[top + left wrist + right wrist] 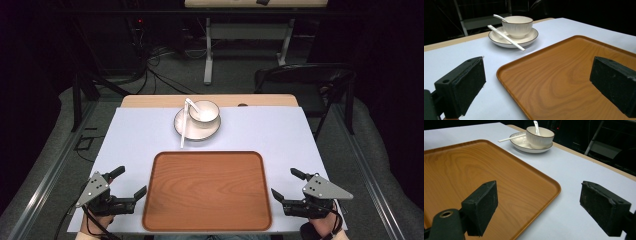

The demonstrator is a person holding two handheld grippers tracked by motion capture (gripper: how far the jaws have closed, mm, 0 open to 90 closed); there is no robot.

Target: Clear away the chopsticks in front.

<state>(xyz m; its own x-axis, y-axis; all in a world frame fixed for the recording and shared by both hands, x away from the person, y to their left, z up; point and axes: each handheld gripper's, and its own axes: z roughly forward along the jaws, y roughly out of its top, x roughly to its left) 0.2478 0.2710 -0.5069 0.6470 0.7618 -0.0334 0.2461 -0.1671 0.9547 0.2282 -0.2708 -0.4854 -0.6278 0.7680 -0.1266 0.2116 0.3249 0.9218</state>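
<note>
White tabletop carries my wooden tray; bowl sits at twelve o'clock. Left gripper and right gripper flank it, jaws apart, empty.

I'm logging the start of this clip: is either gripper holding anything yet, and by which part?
Nothing is held. The left gripper and the right gripper both stand open beside the wooden tray, with nothing between their jaws.
</note>
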